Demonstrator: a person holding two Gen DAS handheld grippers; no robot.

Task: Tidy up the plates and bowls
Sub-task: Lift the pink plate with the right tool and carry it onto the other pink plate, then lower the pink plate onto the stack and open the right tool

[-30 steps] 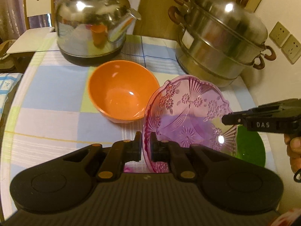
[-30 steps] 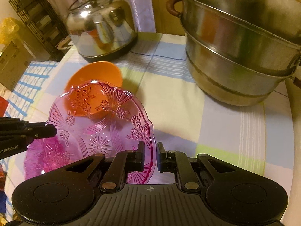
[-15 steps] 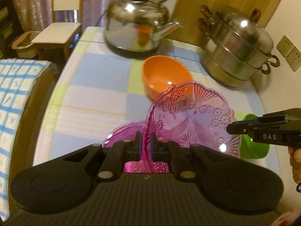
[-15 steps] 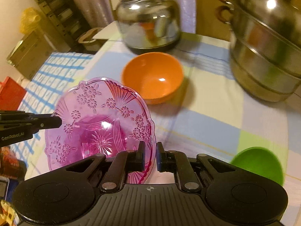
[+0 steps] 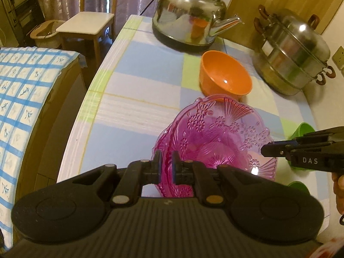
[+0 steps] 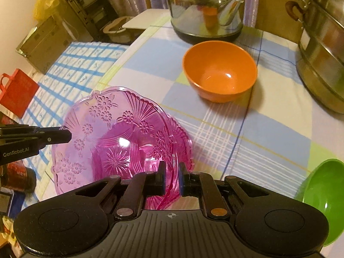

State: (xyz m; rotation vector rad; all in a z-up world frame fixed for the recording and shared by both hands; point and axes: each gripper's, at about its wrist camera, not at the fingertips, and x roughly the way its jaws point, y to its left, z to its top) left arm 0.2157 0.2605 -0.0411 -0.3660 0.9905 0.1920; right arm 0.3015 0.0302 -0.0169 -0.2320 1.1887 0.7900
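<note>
A see-through pink plate (image 5: 217, 137) (image 6: 111, 133) with a flower pattern hangs tilted over the checked tablecloth, held from two sides. My left gripper (image 5: 166, 165) (image 6: 66, 136) is shut on its near-left rim. My right gripper (image 6: 172, 178) (image 5: 266, 150) is shut on the opposite rim. A second pink plate (image 6: 186, 142) lies right under it, with only its edge showing. An orange bowl (image 5: 224, 79) (image 6: 219, 73) stands upright farther back. A green bowl (image 5: 301, 131) (image 6: 322, 193) sits to the right of the plates.
A steel kettle (image 5: 189, 15) (image 6: 206, 6) and a stacked steel steamer pot (image 5: 294, 49) (image 6: 322, 53) stand at the back. The table's rounded edge (image 5: 86, 116) runs close on the left, beside a blue-checked cloth (image 5: 25, 86) and a white chair (image 5: 86, 23).
Both grippers carried the pink plate from beside the orange bowl toward the table's left edge. It now hangs over the second pink plate. Both grips stayed shut.
</note>
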